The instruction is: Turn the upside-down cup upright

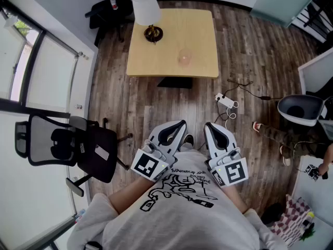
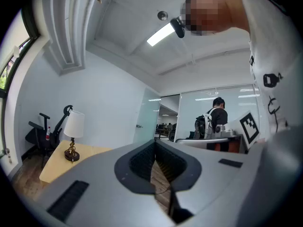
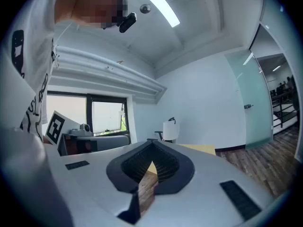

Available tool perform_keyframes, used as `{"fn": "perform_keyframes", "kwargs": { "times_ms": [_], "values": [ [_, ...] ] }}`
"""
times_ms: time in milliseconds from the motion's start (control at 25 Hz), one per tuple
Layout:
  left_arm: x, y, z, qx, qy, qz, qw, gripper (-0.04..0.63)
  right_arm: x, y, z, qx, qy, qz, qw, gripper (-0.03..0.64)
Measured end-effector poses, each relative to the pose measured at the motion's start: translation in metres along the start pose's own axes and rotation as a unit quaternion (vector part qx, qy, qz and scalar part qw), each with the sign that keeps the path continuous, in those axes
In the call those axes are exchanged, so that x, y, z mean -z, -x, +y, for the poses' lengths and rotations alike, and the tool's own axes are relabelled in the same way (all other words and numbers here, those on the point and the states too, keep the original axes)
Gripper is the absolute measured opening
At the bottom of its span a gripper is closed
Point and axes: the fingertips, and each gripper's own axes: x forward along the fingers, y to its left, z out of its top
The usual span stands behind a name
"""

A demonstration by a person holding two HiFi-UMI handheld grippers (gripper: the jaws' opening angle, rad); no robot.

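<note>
A clear, faintly pink cup (image 1: 184,57) stands on the light wooden table (image 1: 203,40) across the room; I cannot tell which way up it is. My left gripper (image 1: 179,125) and my right gripper (image 1: 209,126) are held close to the person's chest, far from the table, both shut with nothing between the jaws. The left gripper view shows its shut jaws, with the table (image 2: 54,161) at lower left. In the right gripper view the jaws are shut too, and the table (image 3: 199,148) shows beyond them. The cup is in neither gripper view.
A lamp (image 1: 147,13) with a white shade stands on the table's far left part. A black office chair (image 1: 67,145) is at the left, a power strip with cables (image 1: 227,101) lies on the wooden floor, and a grey bin (image 1: 301,109) and a seated person's legs (image 1: 276,135) are at the right.
</note>
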Motion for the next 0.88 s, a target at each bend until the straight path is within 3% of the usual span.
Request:
{"fn": "perform_keyframes", "kwargs": {
  "times_ms": [520, 880],
  "values": [
    [0.021, -0.037, 0.004, -0.024, 0.008, 0.019, 0.9995, 0.009, 0.007, -0.002, -0.052, -0.018, -0.012, 0.005, 1.000, 0.025],
    [0.025, -0.067, 0.009, -0.017, 0.022, 0.018, 0.9994, 0.009, 0.009, -0.022, -0.072, -0.033, -0.024, 0.010, 0.999, 0.026]
  ]
}}
